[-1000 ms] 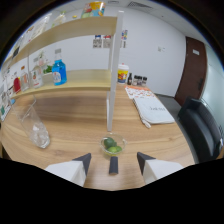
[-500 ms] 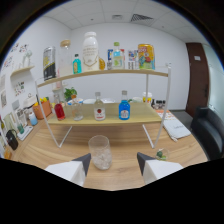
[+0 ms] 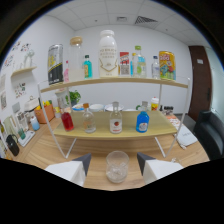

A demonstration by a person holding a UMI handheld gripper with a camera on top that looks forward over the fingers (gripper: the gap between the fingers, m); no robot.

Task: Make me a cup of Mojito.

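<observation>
The tongs [image 3: 114, 161] have swung to centre the glass [image 3: 117, 166] (now between them).

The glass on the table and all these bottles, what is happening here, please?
A person holds a hand gripper over a wooden table. Its fingers are open, and an empty clear glass stands on the table between them, not gripped. Beyond it is a two-level shelf. The lower level holds a red bottle, two clear bottles and a blue bottle; the upper level holds more bottles and cans. Nothing is poured yet.
</observation>
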